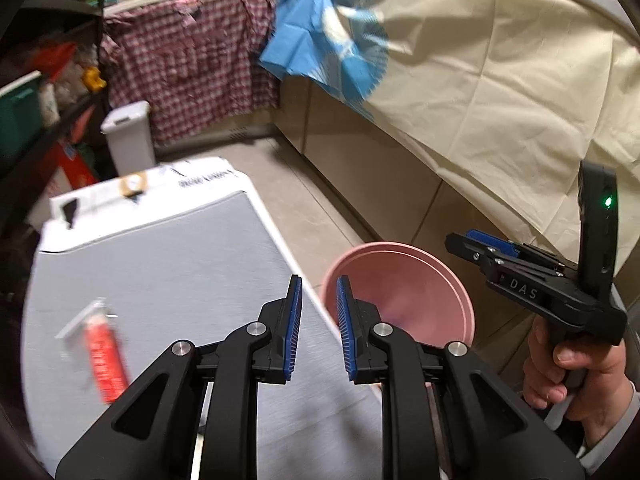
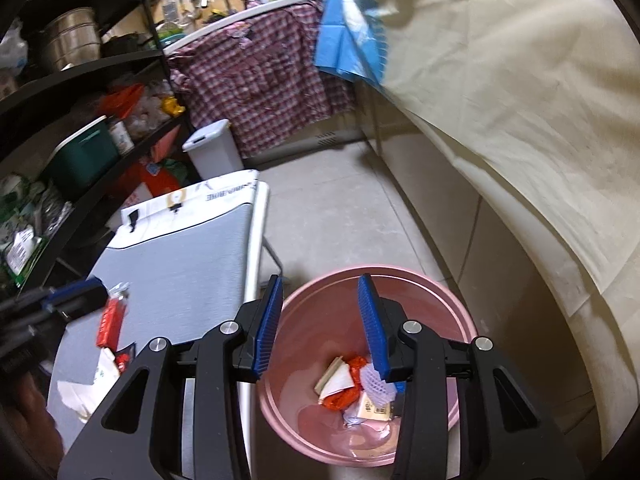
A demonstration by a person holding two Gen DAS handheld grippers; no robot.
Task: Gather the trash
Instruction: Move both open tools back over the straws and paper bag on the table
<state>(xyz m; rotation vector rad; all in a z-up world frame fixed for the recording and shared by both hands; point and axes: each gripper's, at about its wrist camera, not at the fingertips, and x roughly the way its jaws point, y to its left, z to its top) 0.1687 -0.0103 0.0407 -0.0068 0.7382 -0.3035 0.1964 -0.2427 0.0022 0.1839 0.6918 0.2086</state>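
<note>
The right wrist view looks down into one pink bin (image 2: 436, 420) that stands on the tiled floor (image 2: 340, 208), just beside the grey tabletop (image 2: 180, 264). The right gripper (image 2: 320, 324) hangs over the bin with its two blue pads apart and nothing between them. At the bottom of the bin lies a small heap of trash (image 2: 352, 392): orange wrapper, white paper, a beige piece and a white net; I cannot count the pieces exactly. On the tabletop, at its left part, a red tube (image 2: 110, 326) lies near the tip of the left gripper (image 2: 76, 292), and below it there are some white crumpled papers (image 2: 90, 388) with one small red scrap.

In the left wrist view the left gripper (image 1: 319, 328) is above the edge of the tabletop (image 1: 180, 264), its pads also apart and empty. The red tube (image 1: 105, 356) is seen blurred at the left. The pink bin (image 1: 400, 288) is on the right of the tabletop, and the right gripper (image 1: 484, 246) is held by the person's hand (image 1: 576, 372) above it.
</note>
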